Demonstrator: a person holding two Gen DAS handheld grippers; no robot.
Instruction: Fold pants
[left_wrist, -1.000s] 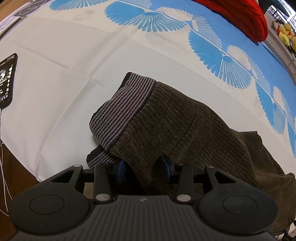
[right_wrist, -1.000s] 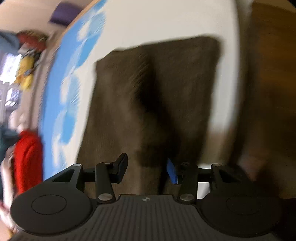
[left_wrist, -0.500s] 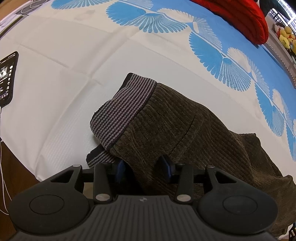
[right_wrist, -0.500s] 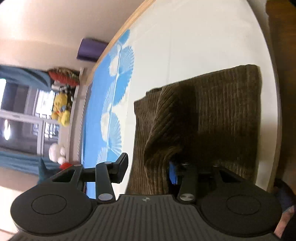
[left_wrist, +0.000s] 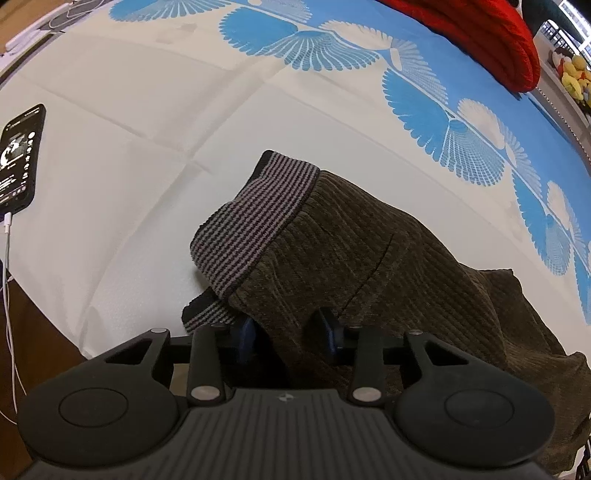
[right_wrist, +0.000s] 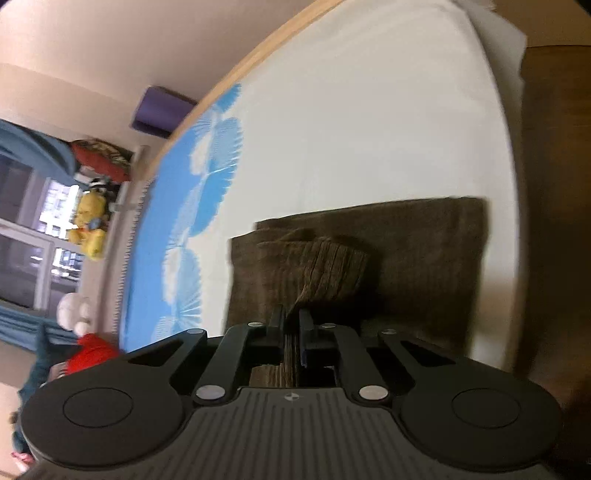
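Dark brown corduroy pants (left_wrist: 369, 258) with a grey-striped waistband (left_wrist: 255, 221) lie on the white and blue bed sheet (left_wrist: 110, 147). My left gripper (left_wrist: 288, 330) points steeply down near the waist. Its jaws are closing, a raised bunch of the fabric fills the gap, and the blue pads (left_wrist: 246, 332) press on it. In the right wrist view the leg end of the pants (right_wrist: 424, 251) lies flat near the bed's edge. My right gripper (right_wrist: 291, 321) is shut on a pulled-up fold (right_wrist: 325, 269) of that leg.
A phone (left_wrist: 18, 158) on a white cable (left_wrist: 7, 258) lies at the sheet's left edge. A red blanket (left_wrist: 480, 33) and plush toys (left_wrist: 572, 74) sit at the far side. Wooden floor (right_wrist: 554, 184) lies beyond the mattress edge; a purple block (right_wrist: 159, 110) leans on the wall.
The right gripper's jaws went from wide apart to shut on a fold of the pant leg, and its view tipped upward. The left gripper's jaws narrowed a little on the fabric.
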